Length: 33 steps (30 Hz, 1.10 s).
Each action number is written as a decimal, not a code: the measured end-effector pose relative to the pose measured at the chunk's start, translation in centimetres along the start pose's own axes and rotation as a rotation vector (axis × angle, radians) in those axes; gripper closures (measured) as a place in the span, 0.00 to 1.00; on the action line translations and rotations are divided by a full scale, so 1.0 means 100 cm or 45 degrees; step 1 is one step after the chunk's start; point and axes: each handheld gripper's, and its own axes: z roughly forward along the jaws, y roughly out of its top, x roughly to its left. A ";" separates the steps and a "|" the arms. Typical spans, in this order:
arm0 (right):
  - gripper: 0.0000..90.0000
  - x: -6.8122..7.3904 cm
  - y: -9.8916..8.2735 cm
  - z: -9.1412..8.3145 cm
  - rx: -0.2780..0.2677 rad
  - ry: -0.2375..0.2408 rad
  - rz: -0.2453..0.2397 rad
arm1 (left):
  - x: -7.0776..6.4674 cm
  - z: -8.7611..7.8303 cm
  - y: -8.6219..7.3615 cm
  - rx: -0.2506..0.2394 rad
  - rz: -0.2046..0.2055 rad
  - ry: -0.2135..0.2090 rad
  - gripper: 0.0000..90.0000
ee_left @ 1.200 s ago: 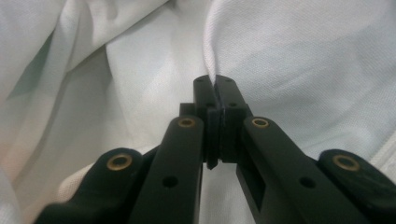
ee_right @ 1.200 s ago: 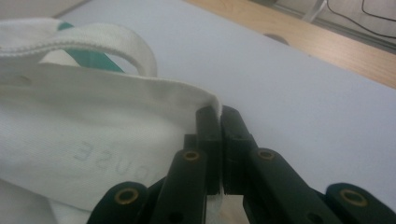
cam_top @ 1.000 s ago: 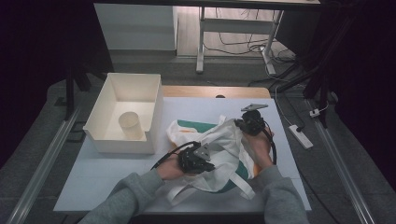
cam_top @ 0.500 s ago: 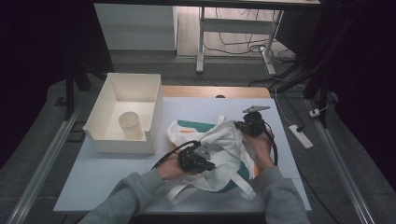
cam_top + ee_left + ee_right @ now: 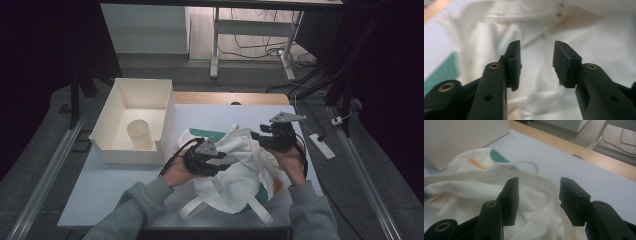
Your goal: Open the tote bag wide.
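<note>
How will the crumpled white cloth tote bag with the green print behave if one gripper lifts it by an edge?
The white cloth tote bag looks floppy: it lies in soft folds, so it would probably sag and drape. Its loose straps would likely dangle. It appears thin and flattened on the table, so probably light.

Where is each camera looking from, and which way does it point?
High view: above the table, looking forward and down at the white cloth bag, box, both hands and sleeves.
Left gripper view: on the left gripper, looking past its open fingers at the bag.
Right gripper view: on the right gripper, looking over the bag toward the table edge.
All three share the bag.
</note>
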 end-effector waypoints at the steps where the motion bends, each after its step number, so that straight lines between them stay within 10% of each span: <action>1: 0.55 0.005 0.000 -0.004 0.007 0.010 -0.011 | 0.003 -0.002 0.000 -0.010 -0.015 0.020 0.61; 11: 0.53 0.035 -0.008 -0.016 0.047 0.094 -0.057 | 0.023 -0.001 -0.005 0.023 -0.133 0.165 0.53; 19: 0.50 0.059 -0.013 -0.035 0.069 0.073 -0.083 | 0.032 0.016 -0.014 0.156 -0.162 0.119 0.51; 33: 0.54 0.071 -0.032 -0.055 0.229 -0.020 -0.107 | 0.035 0.022 -0.020 0.230 -0.161 0.117 0.87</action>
